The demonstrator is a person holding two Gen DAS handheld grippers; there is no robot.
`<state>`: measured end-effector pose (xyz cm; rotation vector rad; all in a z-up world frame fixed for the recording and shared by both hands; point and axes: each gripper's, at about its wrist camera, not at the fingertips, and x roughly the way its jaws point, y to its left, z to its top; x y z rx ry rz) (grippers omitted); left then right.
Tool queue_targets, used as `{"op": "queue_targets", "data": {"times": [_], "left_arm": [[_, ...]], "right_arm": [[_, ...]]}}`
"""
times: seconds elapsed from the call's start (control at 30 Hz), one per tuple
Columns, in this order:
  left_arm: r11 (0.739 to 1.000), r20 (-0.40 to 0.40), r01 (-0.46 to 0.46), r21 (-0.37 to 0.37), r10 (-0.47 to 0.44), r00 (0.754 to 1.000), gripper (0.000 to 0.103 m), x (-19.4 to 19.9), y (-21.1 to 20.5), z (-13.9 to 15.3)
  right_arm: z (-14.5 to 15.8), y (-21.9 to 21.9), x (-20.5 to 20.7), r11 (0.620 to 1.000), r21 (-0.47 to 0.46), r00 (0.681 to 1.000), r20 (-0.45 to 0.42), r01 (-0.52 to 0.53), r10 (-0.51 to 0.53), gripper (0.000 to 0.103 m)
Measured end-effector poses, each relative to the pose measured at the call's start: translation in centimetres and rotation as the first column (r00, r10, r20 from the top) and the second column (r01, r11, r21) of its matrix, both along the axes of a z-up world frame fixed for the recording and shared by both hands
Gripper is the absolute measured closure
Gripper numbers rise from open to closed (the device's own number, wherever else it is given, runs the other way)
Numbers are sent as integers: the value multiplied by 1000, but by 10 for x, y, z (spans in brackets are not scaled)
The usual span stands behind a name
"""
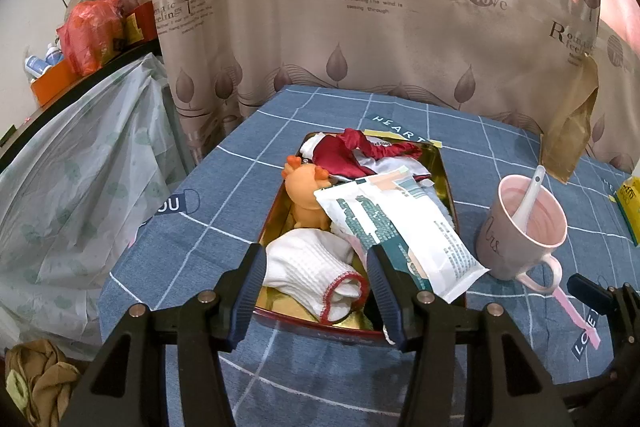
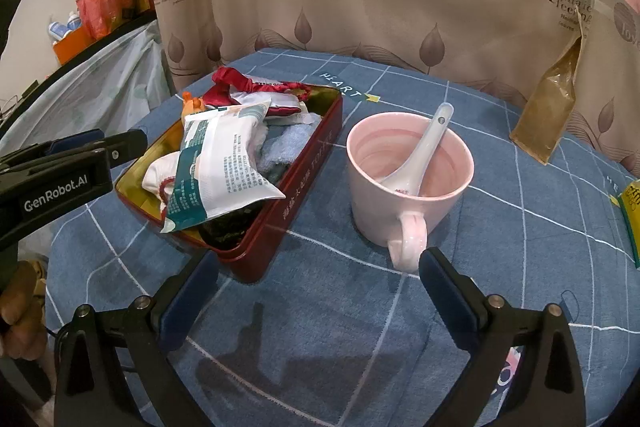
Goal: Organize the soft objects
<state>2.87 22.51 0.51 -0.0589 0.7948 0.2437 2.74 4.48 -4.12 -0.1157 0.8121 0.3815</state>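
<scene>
A red tin (image 1: 320, 327) with a gold inside holds soft things. These are a white sock with red trim (image 1: 308, 275), an orange toy (image 1: 306, 195), a red satin cloth (image 1: 352, 151) and a white and teal packet (image 1: 400, 227). My left gripper (image 1: 316, 253) hangs open over the tin's near end, with the sock below its fingers and untouched. In the right wrist view the left gripper (image 2: 132, 145) sits by the tin's (image 2: 304, 187) left rim, beside the packet (image 2: 224, 167) and a light blue towel (image 2: 284, 147). My right gripper (image 2: 316, 267) is open over bare cloth in front of the tin.
A pink mug (image 2: 400, 179) with a white spoon (image 2: 428, 139) stands right of the tin. A brown pouch (image 2: 548, 107) leans on the curtain. A yellow-green pack (image 1: 628, 203) lies at the right edge. A plastic-covered shape (image 1: 80, 187) stands on the left. The tablecloth is blue checked.
</scene>
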Motion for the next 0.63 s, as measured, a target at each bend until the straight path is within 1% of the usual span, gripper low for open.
{"op": "queue_targets", "data": {"times": [0.63], "left_arm": [[1000,15,9,5,-9,1000,50,1,-5,3]], "right_arm": [[1,0,0,1000,0,1000,-1,0,0,3]]}}
